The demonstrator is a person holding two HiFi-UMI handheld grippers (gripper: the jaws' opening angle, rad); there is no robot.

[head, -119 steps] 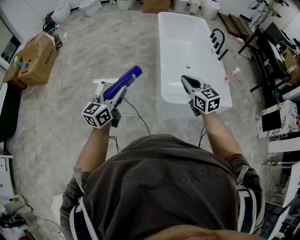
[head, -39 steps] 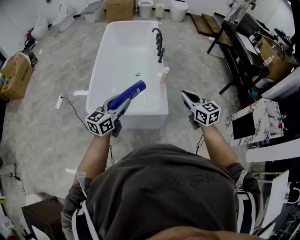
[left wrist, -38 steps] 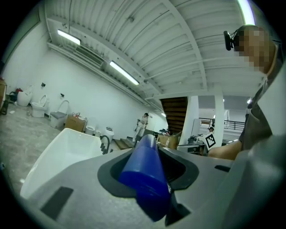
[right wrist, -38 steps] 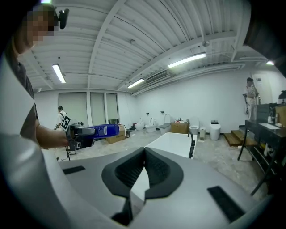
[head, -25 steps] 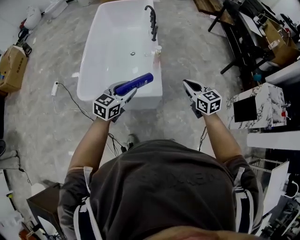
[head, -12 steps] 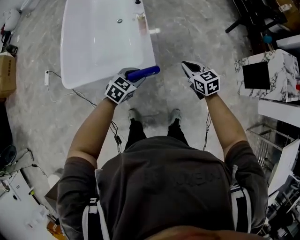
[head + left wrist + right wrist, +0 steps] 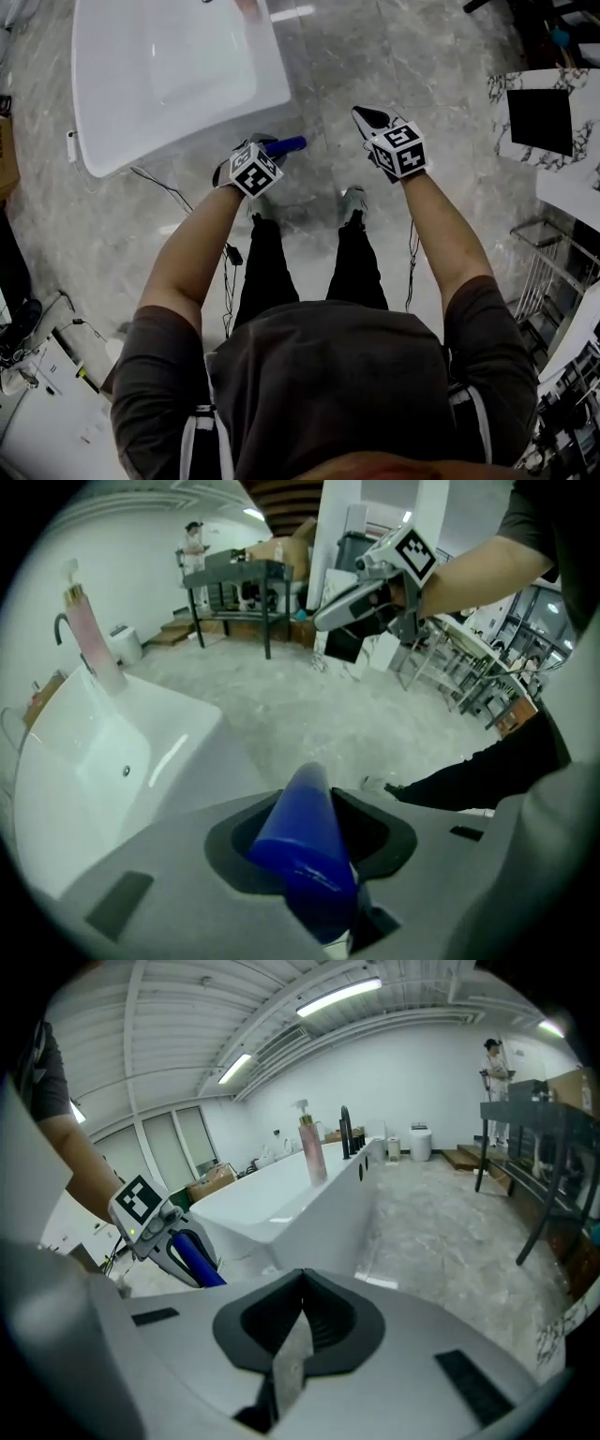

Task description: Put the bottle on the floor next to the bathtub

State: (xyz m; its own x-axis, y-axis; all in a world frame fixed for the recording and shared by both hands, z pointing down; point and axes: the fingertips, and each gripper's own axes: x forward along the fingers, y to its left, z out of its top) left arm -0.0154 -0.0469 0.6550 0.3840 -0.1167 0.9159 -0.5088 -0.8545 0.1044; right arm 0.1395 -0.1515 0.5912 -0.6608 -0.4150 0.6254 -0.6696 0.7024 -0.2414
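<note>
head view: the left claw (image 7: 270, 150) is clamped on the blue bottle (image 7: 287, 144), which sticks out level over the grey floor (image 7: 319, 75) just beside the corner of the white bathtub (image 7: 274, 92), well above the tiles and not yet set down. the right claw (image 7: 364, 116) hangs near it on the other side, carrying nothing. left gripper view: the bottle fills the gap between the 2 jaws and points away from the camera, gripped across its round body near 1 end. it looks like smooth, stiff plastic and probably light, so it may twist or slide in the pads. a hold across the middle of the body would likely steady it, and a slim bottle could tip on polished tiles. a pink pump bottle (image 7: 86, 635) stands on the tub rim. right gripper view: the jaws are together, nothing between them.
</note>
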